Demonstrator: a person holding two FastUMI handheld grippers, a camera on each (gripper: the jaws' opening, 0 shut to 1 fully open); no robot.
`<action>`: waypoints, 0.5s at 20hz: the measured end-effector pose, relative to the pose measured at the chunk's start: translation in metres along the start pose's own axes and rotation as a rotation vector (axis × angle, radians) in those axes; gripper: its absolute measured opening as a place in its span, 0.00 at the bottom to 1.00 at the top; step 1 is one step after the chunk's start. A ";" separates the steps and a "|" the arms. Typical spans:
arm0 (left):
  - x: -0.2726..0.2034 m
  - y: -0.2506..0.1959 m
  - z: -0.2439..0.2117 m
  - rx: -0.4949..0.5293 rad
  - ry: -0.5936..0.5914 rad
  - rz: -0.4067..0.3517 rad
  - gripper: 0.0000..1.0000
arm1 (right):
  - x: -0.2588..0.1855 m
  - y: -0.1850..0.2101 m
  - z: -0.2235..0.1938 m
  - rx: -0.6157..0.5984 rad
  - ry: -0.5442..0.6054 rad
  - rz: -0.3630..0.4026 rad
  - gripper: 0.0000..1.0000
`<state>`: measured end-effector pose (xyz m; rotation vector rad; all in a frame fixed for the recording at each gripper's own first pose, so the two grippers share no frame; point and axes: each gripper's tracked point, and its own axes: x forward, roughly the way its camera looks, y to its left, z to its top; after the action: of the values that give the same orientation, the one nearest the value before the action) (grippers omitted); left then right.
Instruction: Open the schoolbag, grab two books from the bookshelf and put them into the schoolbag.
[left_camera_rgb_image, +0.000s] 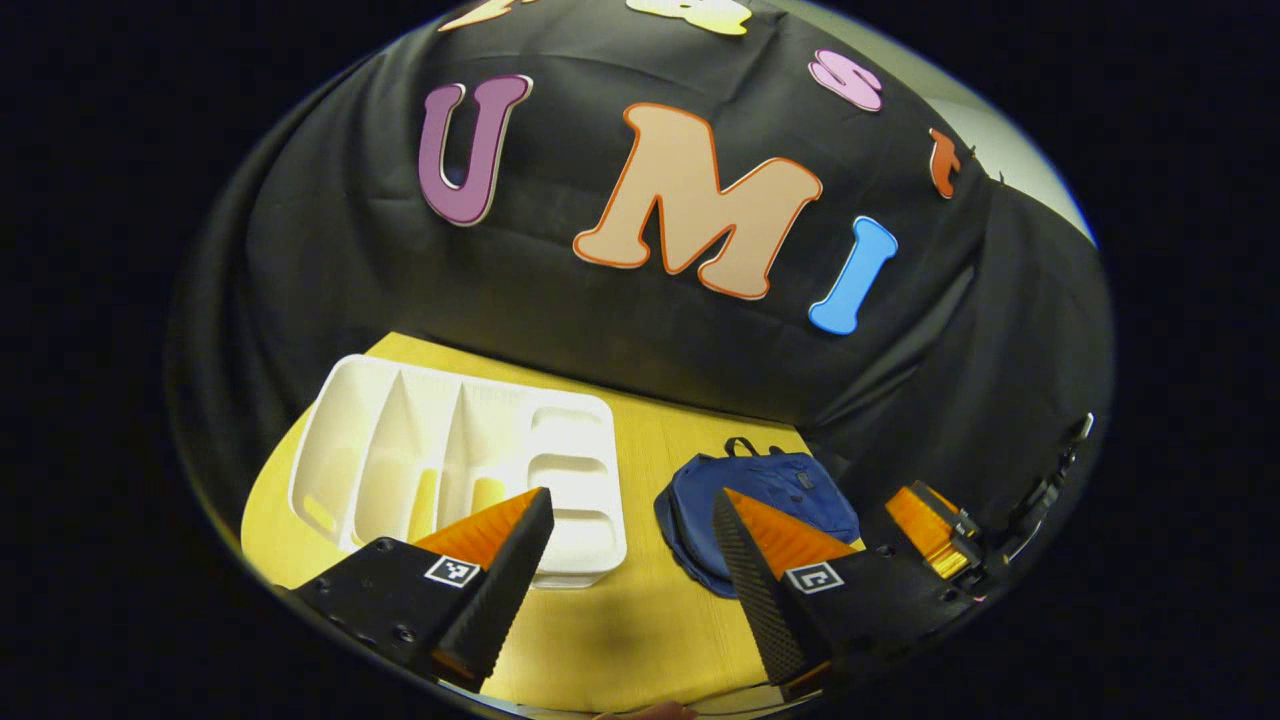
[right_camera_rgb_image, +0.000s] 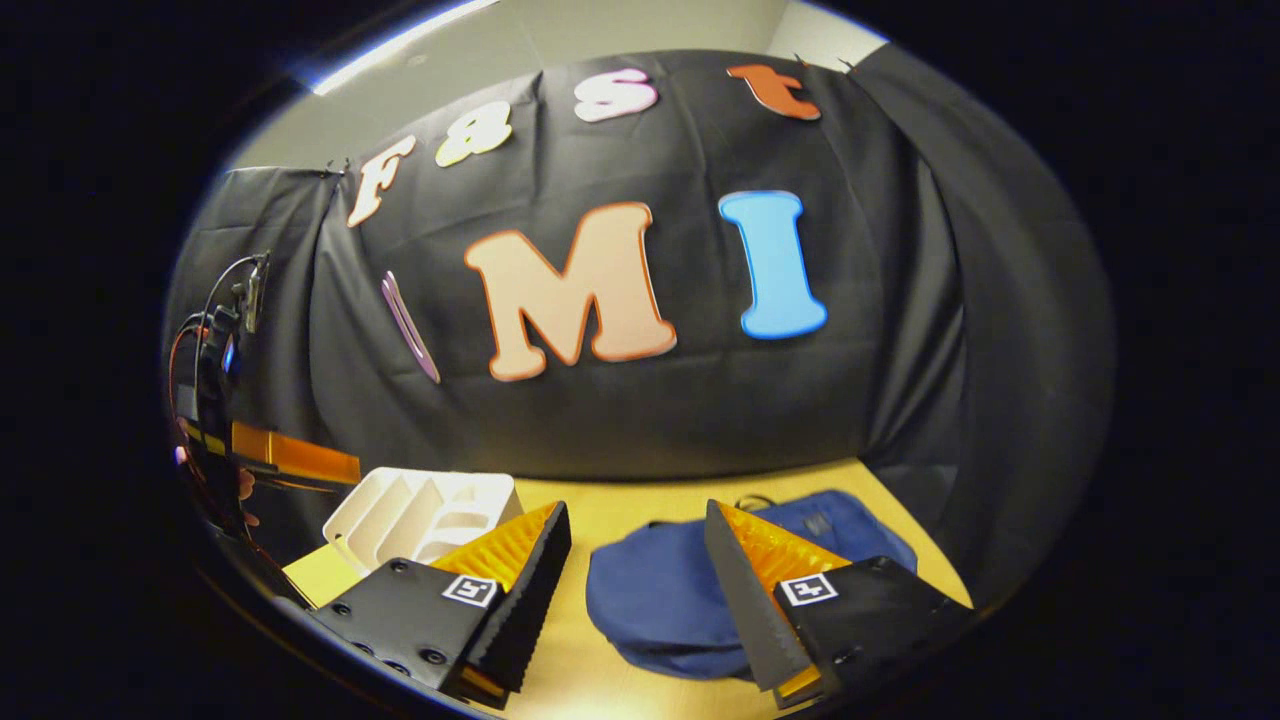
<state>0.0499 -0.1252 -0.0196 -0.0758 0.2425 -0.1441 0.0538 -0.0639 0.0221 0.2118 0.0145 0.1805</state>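
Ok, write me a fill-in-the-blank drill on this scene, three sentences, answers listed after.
1. The schoolbag lying on the table is ____ in colour.
2. The white bookshelf lies flat on the table to the ____ of the schoolbag in both views.
3. The left gripper and the right gripper both have their fingers ____, gripping nothing.

Missing words: blue; left; open

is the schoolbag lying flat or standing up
Lying flat: the schoolbag spreads low on the table, its handle loop at the far end.
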 end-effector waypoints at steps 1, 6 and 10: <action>-0.007 0.003 0.012 0.019 -0.028 0.010 0.95 | 0.001 0.001 0.013 -0.019 -0.026 -0.001 0.86; -0.022 0.008 0.046 0.067 -0.120 0.036 0.94 | 0.000 0.010 0.034 -0.071 -0.087 0.012 0.87; -0.022 0.011 0.046 0.063 -0.124 0.057 0.94 | 0.002 0.018 0.033 -0.086 -0.097 0.014 0.86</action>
<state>0.0419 -0.1086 0.0293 -0.0155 0.1162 -0.0895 0.0534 -0.0535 0.0581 0.1351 -0.0908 0.1840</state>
